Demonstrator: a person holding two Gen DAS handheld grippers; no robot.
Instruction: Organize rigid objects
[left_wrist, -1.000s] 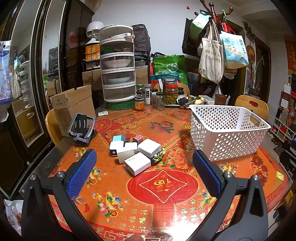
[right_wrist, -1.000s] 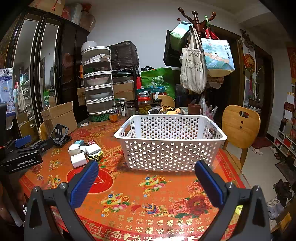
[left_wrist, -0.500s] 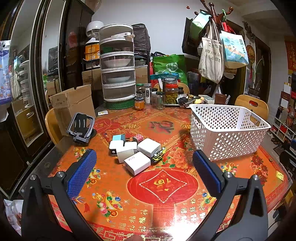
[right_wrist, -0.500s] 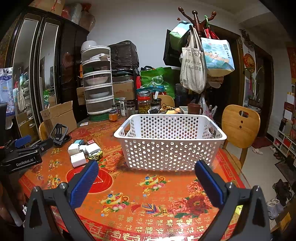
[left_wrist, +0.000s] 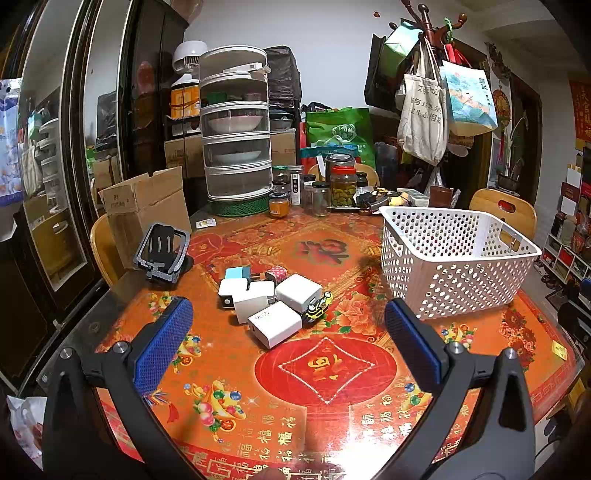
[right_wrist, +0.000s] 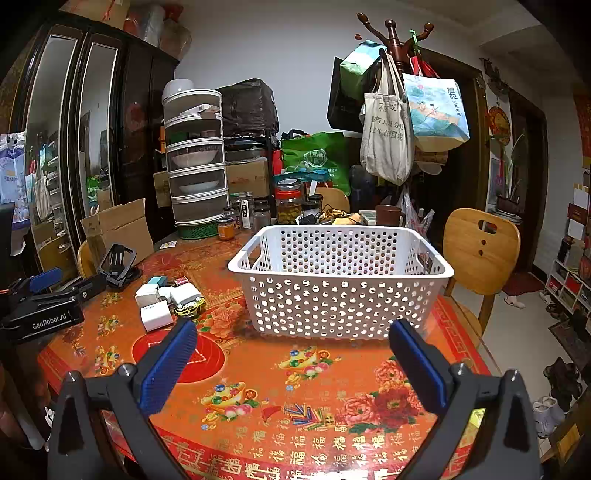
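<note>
A cluster of small white boxes lies mid-table, with a teal box, a red patterned box and a yellow toy car against it. The cluster also shows in the right wrist view. A white perforated basket stands to its right, also seen in the right wrist view, and looks empty. My left gripper is open and empty, just short of the cluster. My right gripper is open and empty, in front of the basket. The left gripper's body shows at the right view's left edge.
A black phone stand sits left of the cluster. Jars, a stacked food cover and a cardboard box crowd the table's far side. Wooden chairs stand at the right and left. The table edge is near both grippers.
</note>
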